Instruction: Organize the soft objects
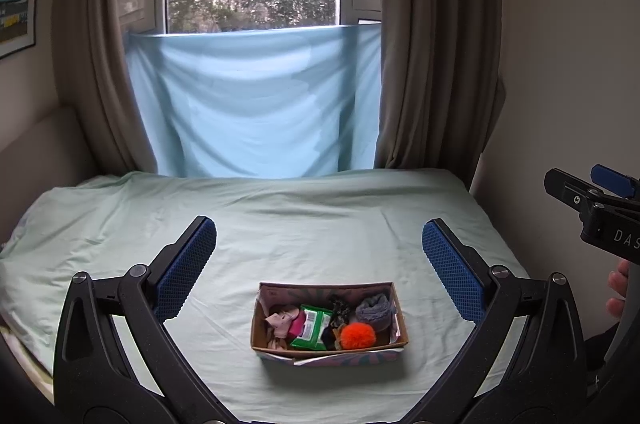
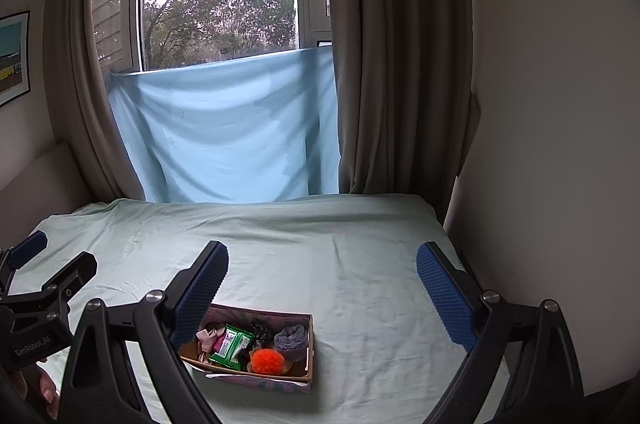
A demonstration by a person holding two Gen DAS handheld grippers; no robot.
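Observation:
A small cardboard box (image 1: 256, 328) sits on the bed's pale green sheet (image 1: 300, 224). In it lie an orange pompom (image 1: 357, 335), a grey knitted piece (image 1: 374, 310), a green packet (image 1: 314, 326), pink fabric (image 1: 286, 320) and dark scrunchies (image 1: 340, 308). My left gripper (image 1: 318, 256) is open and empty, above and behind the box. My right gripper (image 2: 322, 290) is open and empty, with the box (image 2: 310, 348) low between its fingers, nearer the left one. The pompom (image 2: 267, 361) and grey piece (image 2: 292, 338) show there too.
A light blue cloth (image 1: 256, 96) hangs over the window behind the bed, with brown curtains (image 1: 432, 44) at both sides. A wall (image 2: 560, 104) runs along the bed's right edge. The right gripper (image 1: 596, 200) shows at the left view's right edge.

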